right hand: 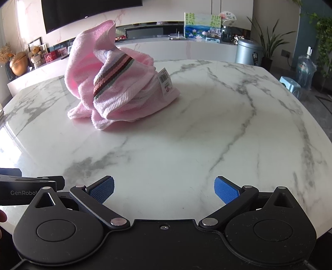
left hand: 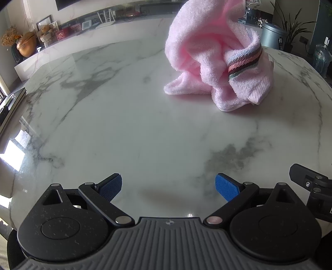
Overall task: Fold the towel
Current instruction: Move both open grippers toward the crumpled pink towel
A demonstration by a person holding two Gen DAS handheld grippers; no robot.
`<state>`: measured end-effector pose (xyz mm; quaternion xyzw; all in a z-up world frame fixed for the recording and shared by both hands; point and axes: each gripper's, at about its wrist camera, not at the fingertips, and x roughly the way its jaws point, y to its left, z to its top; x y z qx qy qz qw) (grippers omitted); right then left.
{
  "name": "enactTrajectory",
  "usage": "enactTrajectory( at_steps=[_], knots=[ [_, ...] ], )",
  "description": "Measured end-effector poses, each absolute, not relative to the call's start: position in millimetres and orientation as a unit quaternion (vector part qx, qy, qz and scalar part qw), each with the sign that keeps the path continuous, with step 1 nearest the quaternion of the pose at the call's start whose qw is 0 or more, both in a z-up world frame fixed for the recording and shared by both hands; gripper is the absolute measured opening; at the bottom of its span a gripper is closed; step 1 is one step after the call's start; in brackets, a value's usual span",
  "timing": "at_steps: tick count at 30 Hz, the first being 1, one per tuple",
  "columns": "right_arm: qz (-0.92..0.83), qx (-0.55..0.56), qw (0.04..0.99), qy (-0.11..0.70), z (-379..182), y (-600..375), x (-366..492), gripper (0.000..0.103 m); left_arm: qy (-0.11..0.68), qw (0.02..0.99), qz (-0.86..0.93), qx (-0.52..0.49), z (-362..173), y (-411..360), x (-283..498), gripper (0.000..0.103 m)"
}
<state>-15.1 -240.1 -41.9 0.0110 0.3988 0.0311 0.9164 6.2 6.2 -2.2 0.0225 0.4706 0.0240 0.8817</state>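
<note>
Setting: a home living and dining room.

Evidence: a white marble-patterned table [right hand: 207,116] fills the foreground. Beyond it at 12 o'clock runs a long low marble-look console [right hand: 155,44] under a wall-mounted dark television screen [right hand: 91,12]. On the console, at 10 o'clock: a teddy bear [right hand: 37,54], picture frames [right hand: 35,42] and a round golden vase [right hand: 19,63]; at 1 o'clock: a painted landscape picture [right hand: 202,26]. At 2 o'clock stand potted houseplants [right hand: 269,41], a grey lidded bin [right hand: 248,52], a large water-dispenser bottle [right hand: 306,69] and a pale blue plastic stool [right hand: 290,84].
</note>
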Motion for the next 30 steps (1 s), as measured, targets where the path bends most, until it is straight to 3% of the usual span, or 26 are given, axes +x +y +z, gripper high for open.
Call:
enactTrajectory(
  at_steps=[30],
  knots=[
    [0.031,0.009,0.913,0.407,-43.1,-238.1,-15.3,0.103,0.471,0.882,0.024,0.018,-3.7,8.8,4.7,0.098]
  ],
)
